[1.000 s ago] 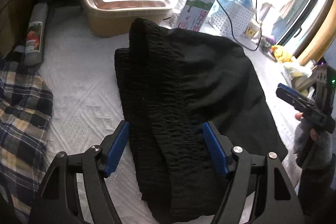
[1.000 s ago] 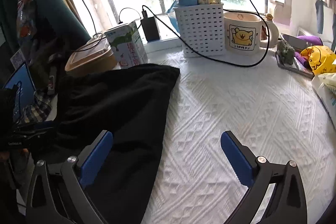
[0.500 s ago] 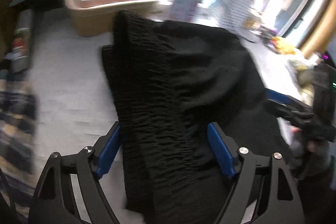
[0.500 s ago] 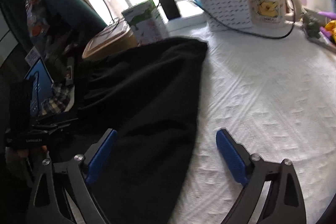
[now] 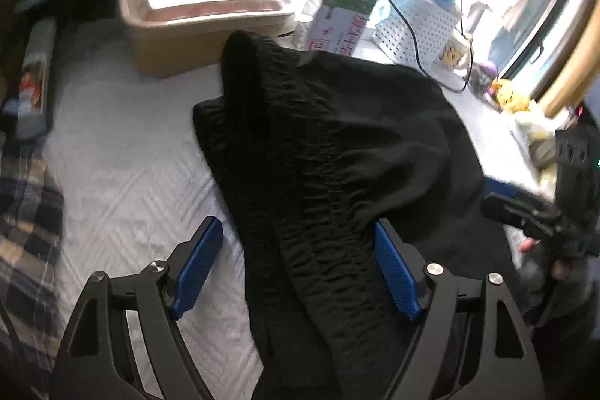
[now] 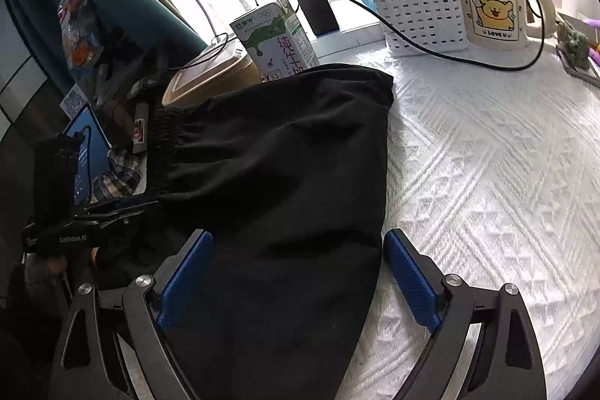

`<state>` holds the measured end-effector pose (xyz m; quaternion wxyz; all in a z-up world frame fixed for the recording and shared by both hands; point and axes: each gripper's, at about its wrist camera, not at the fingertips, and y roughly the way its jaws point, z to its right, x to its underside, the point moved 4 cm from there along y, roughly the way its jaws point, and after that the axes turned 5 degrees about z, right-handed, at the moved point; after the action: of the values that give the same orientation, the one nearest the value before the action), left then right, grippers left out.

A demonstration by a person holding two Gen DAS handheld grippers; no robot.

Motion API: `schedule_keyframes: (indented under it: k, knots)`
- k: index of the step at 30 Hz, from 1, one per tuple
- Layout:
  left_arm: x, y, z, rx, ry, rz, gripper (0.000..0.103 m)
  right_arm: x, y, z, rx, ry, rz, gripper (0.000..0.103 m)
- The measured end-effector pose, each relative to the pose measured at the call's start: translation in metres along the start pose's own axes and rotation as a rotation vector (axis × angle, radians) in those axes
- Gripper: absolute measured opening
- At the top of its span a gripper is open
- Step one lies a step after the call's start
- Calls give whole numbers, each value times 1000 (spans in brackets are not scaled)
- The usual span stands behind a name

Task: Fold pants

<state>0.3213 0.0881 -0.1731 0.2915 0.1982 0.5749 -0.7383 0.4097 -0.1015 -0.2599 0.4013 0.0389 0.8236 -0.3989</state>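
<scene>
The black pants point(image 5: 337, 152) lie bunched on the white quilted cover point(image 6: 487, 156), their shirred elastic waistband point(image 5: 311, 197) ridged and puckered — just in front of the milk carton point(image 6: 277, 40). The left gripper point(image 5: 296, 265) stands spread wide, blue ribbed pads astride the waistband. The right gripper point(image 6: 296, 272) gapes too, straddling the smooth matte leg cloth beside a perforated white basket point(image 6: 416, 2).

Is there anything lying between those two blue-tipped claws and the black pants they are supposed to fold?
Nothing visible does. The left gripper is open with the gathered waistband of the black fabric pants directly between its fingers, and the right gripper is open astride the pants' other end, on the white textured tablecloth.
</scene>
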Motion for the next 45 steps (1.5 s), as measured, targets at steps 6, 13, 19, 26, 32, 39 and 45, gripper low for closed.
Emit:
schedule_keyframes:
  k: [6,13,19,26,32,39,45]
  knots:
    - [-5,5,22,48,16,-3,64,-1,12,-14,42,-54,-9,93]
    - [-6,8,19,71,25,18,56,3,4,-19,40,-85,-11,87]
    - [-3,8,25,57,44,35,40,-12,8,-24,127,-90,-2,33]
    - [10,-4,37,88,15,55,31,-9,-5,-32,111,-98,20,10]
    - [19,-6,42,125,-5,27,31,-9,-37,-39,100,-64,70,9]
    - [18,-1,45,119,-18,26,32,12,-25,-31,129,-28,36,9]
    - [18,0,48,89,-5,59,32,13,-22,-31,142,-31,32,9]
